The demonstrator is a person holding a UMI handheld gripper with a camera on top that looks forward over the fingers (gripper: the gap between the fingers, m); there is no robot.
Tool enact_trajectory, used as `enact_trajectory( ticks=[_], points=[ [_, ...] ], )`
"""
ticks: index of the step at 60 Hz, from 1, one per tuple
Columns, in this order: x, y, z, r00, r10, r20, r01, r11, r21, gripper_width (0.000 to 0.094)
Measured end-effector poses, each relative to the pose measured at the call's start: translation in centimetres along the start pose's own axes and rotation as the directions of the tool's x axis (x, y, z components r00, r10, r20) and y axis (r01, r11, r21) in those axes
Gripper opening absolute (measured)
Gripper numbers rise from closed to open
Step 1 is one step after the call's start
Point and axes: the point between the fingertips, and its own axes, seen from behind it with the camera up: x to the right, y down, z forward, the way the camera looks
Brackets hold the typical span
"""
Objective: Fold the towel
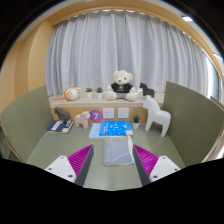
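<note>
**A:** Gripper view first, then. Where's the towel [118,152]?

**B:** It lies flat on the desk [60,148], a pale blue-grey piece just ahead of my gripper [113,160], roughly in line with the gap between the fingers. It looks already doubled into a small rectangle, though I can't tell how many layers there are. I judge it was laid square to me so an edge is easy to reach.

**A:** And the gripper itself?

**B:** Spread wide, holding nothing. The left pad [78,160] and right pad [146,158] stand well apart, with the towel's near edge between their tips and free on both sides. I keep them open because I'd need to come down over an edge before pinching it.

**A:** What's beyond the towel?

**B:** A blue booklet [112,129] lies just behind it, with a small purple numbered card [96,116] standing near that. A white toy horse [157,116] stands off to the right and a pink toy [81,120] to the left, both clear of the towel, so folding shouldn't knock them.

**A:** Farther back?

**B:** A low shelf [100,100] under the curtains [125,50] carries a white teddy bear [121,82] and other small ornaments. Grey-green partitions [25,120] wall the desk on either side, which I take to be there to keep the work area contained.
</note>
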Motion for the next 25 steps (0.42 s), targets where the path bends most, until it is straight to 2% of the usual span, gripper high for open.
enact_trajectory(
  ticks=[11,25],
  points=[
    [-1.9,2.8,-3.6,0.999,-0.050,0.003,0.050,0.998,-0.029,0.0791],
    [-3.0,3.7,-5.6,0.998,-0.057,0.015,0.057,0.998,-0.018,0.0795]
  ],
)
